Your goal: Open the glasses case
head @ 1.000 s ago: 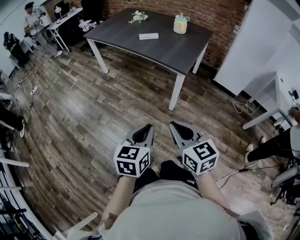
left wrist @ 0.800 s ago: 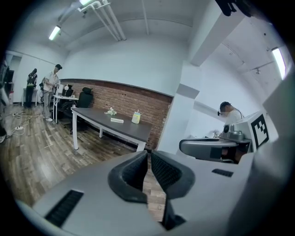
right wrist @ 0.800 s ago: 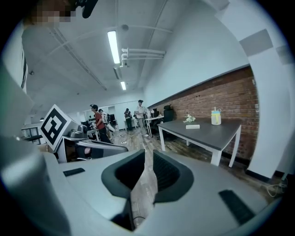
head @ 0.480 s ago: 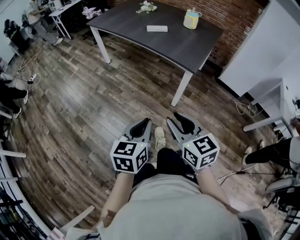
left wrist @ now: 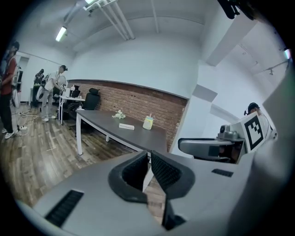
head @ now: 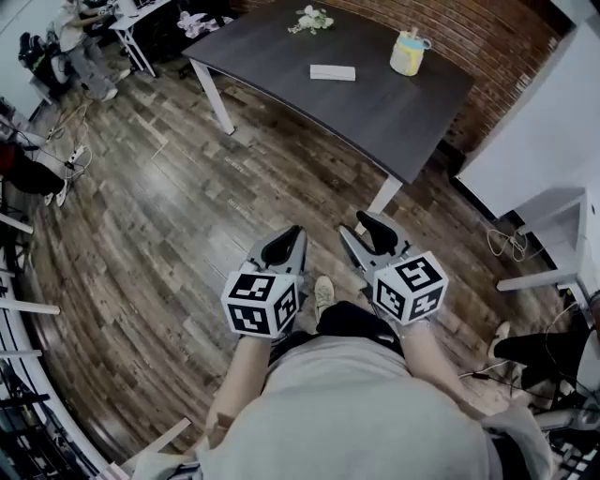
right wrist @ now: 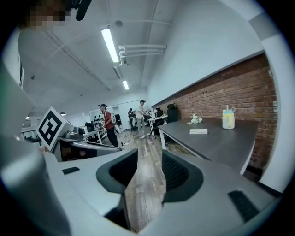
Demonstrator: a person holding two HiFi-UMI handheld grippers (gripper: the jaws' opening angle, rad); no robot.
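Observation:
The glasses case (head: 333,72) is a flat white box lying on the dark grey table (head: 375,103), far ahead of both grippers; the same case (right wrist: 198,131) also shows small in the right gripper view. My left gripper (head: 294,234) is held out over the wooden floor, its jaws (left wrist: 148,159) together with only a thin slit and nothing in them. Beside it, my right gripper (head: 359,225) has just been opening; its pads (right wrist: 175,171) stand apart with only floor seen between them.
A yellow cup (head: 409,53) and a small flower bunch (head: 310,19) also stand on the table. White table legs (head: 381,195) are ahead of my right gripper. People stand at desks at the far left (head: 70,42). A white wall unit (head: 553,141) is at the right.
The table has come closer and shifted right as I walked towards it with both grippers held out. The right gripper's jaws have spread apart; the left's look the same.

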